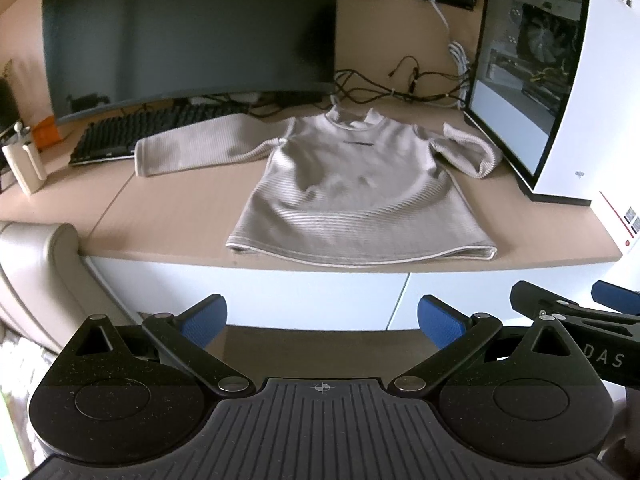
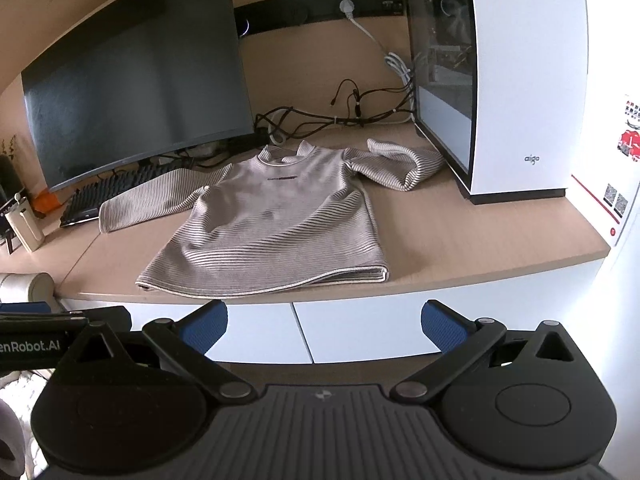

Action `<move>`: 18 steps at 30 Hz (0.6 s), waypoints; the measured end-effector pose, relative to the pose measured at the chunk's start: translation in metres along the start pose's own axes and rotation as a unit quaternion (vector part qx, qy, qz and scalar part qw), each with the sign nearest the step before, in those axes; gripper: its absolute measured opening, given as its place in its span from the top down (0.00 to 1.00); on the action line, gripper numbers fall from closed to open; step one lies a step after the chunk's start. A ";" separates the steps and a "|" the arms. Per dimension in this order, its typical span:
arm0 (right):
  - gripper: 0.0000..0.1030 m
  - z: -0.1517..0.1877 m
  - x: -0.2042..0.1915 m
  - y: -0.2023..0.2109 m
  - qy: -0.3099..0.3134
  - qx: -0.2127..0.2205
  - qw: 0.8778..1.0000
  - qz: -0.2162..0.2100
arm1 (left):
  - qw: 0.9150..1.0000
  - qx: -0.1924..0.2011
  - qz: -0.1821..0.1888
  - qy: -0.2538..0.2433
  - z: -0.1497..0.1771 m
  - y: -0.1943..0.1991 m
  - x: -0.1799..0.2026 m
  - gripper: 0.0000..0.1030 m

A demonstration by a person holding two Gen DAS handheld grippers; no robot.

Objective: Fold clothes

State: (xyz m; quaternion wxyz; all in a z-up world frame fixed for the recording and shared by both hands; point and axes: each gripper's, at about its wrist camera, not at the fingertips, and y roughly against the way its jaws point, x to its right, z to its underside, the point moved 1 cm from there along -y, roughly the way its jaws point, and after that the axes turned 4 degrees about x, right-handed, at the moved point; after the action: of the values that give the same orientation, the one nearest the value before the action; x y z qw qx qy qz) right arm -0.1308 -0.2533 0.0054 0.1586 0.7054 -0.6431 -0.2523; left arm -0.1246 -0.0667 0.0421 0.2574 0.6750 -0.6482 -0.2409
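A beige ribbed sweater point(image 1: 344, 184) lay face up on the wooden desk point(image 1: 168, 216), its hem along the front edge and its collar toward the back, where a tangle of dark cables point(image 1: 400, 88) ran along the wall. One sleeve point(image 1: 200, 146) stretched flat toward the left end of the desk and reached the black keyboard point(image 1: 132, 132) that sat under the curved dark monitor point(image 1: 188, 36). The other sleeve point(image 1: 468, 152) was bent back on itself in a loop, just beside the glass panel of the white computer case point(image 1: 568, 100) at the desk's right end. A small dark mark showed on the chest below the collar.

The left gripper point(image 1: 322, 320) hung in front of the desk's front edge, below the hem, with its blue pads point(image 1: 206, 322) spread wide apart and nothing between them. The right gripper point(image 2: 324, 320) was held at the same height beside it, likewise before the front edge, its blue-padded fingers point(image 2: 444, 330) wide apart and empty. Neither touched the sweater. Each gripper's black frame showed at the edge of the other's view. White drawer fronts point(image 2: 360, 328) closed the space under the desk top.
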 end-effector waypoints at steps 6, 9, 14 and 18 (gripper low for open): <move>0.00 0.001 0.003 0.003 -0.002 -0.001 1.000 0.002 | 1.000 -0.001 0.003 0.000 0.002 0.001 0.002 0.00; 0.00 0.001 0.004 0.003 -0.002 0.000 1.000 0.002 | 1.000 0.001 0.004 0.000 0.002 0.002 0.003 0.00; 0.00 0.000 0.004 0.005 -0.002 0.005 1.000 0.002 | 1.000 0.004 0.002 -0.004 0.001 0.003 0.005 0.00; 0.00 0.000 0.004 0.005 -0.002 0.007 1.000 0.002 | 1.000 0.003 0.000 -0.005 0.001 0.002 0.005 0.00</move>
State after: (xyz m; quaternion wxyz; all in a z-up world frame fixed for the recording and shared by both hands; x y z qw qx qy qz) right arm -0.1342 -0.2578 0.0077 0.1528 0.7051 -0.6463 -0.2485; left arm -0.1271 -0.0721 0.0426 0.2523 0.6743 -0.6503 -0.2424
